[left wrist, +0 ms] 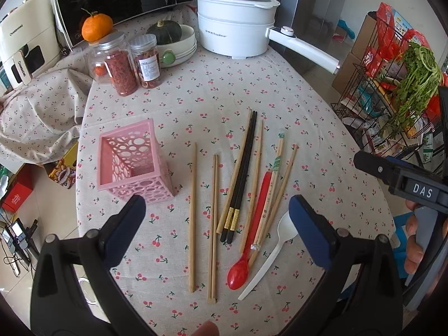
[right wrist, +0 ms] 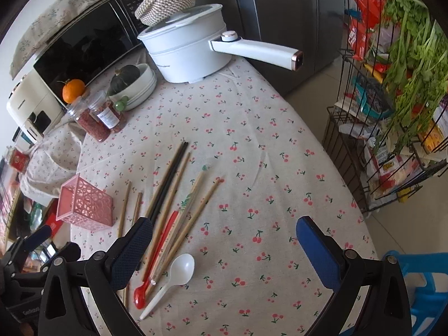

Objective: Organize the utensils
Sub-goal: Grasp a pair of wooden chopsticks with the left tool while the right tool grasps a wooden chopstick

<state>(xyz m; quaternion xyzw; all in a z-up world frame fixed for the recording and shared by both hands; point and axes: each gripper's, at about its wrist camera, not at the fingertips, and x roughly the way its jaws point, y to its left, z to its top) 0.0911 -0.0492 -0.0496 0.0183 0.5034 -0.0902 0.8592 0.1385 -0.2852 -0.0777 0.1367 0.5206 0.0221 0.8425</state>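
Apparently no utensil is collected yet: bamboo chopsticks (left wrist: pixel 192 218), a red plastic spoon (left wrist: pixel 252 232) and a white plastic spoon (left wrist: pixel 273 247) are spread at 3 o'clock of the empty pink perforated holder (left wrist: pixel 131 165). Both the left gripper (left wrist: pixel 217 224) and right gripper (right wrist: pixel 224 249) are held apart, empty. One utensil must be gripped next.

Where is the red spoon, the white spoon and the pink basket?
red spoon (left wrist: pixel 238 273), left wrist view, on its bowl.
white spoon (right wrist: pixel 182 268), right wrist view, on its bowl.
pink basket (left wrist: pixel 151 187), left wrist view, on its holed side wall.
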